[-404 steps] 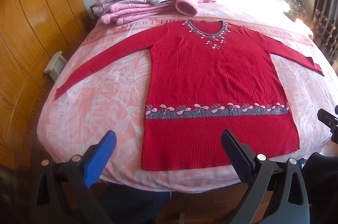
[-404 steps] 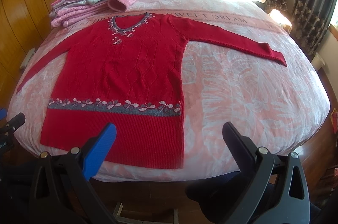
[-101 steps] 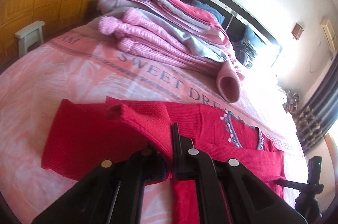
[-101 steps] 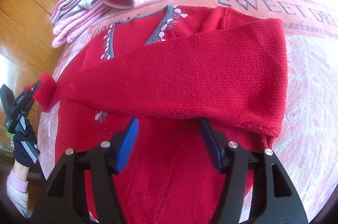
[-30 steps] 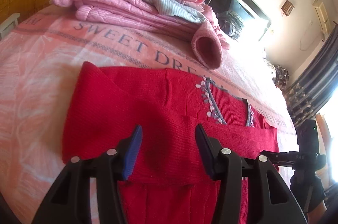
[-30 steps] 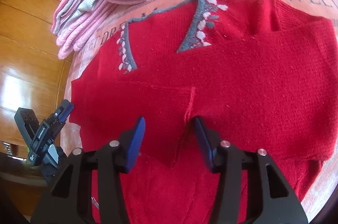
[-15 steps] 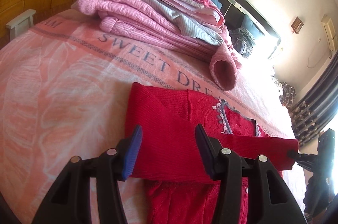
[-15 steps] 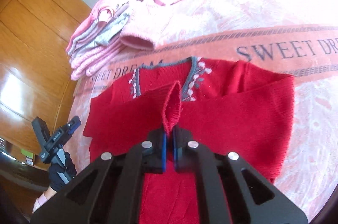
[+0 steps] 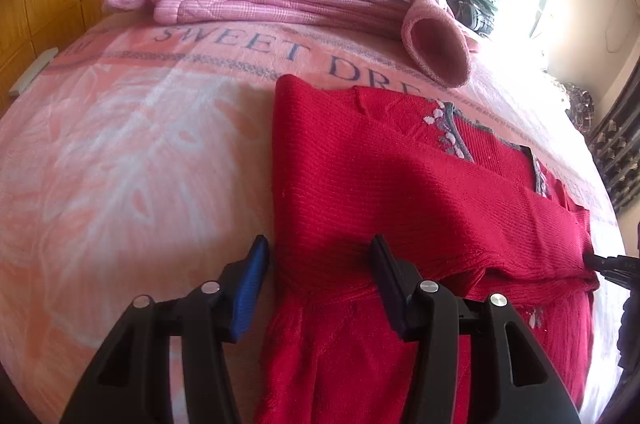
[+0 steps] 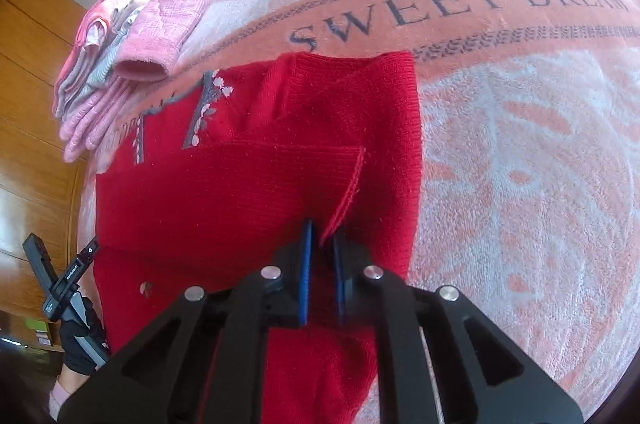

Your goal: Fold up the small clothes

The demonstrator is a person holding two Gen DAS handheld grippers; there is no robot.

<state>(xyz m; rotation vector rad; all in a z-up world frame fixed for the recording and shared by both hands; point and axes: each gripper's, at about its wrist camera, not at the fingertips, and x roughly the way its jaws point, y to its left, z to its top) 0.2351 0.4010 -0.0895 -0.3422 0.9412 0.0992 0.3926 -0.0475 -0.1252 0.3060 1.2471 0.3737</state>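
- Sleeve-folding is the step in hand: the red sweater lies flat on the bed, both sleeves crossed over its chest.
- The right gripper has its fingers clamped on the cuff of the upper sleeve, near the sweater's right edge.
- The left gripper has its fingers apart, straddling the folded left edge without pinching it.
- Next, I judge: lay the cuff flat, let go, then fold the body up.
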